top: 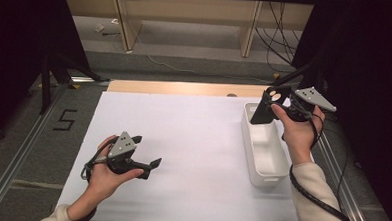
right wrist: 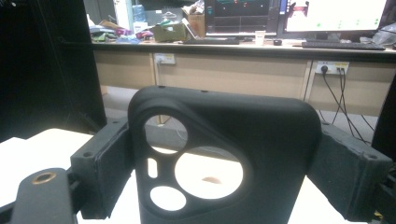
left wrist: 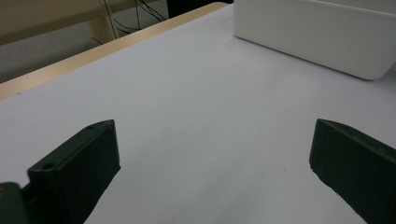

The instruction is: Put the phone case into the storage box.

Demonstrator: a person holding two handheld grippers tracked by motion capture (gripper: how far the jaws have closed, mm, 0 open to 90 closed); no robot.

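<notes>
Left hand point(top: 106, 169) lower left of high view – left gripper point(top: 148, 152) low, jaws spread wide, nothing between. Right hand point(top: 296, 126) upper right, forearm rising from bottom edge – right gripper point(top: 270, 106) raised (jaws clamped on flat black piece).

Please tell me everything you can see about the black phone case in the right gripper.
The black phone case looks like matte, soft plastic or rubber, with rounded corners and a raised camera panel pierced by several round holes and one small slot. It stands upright, cutout end up, clamped at both side edges between the right gripper fingers, held in the air above the far end of the white bin.
</notes>
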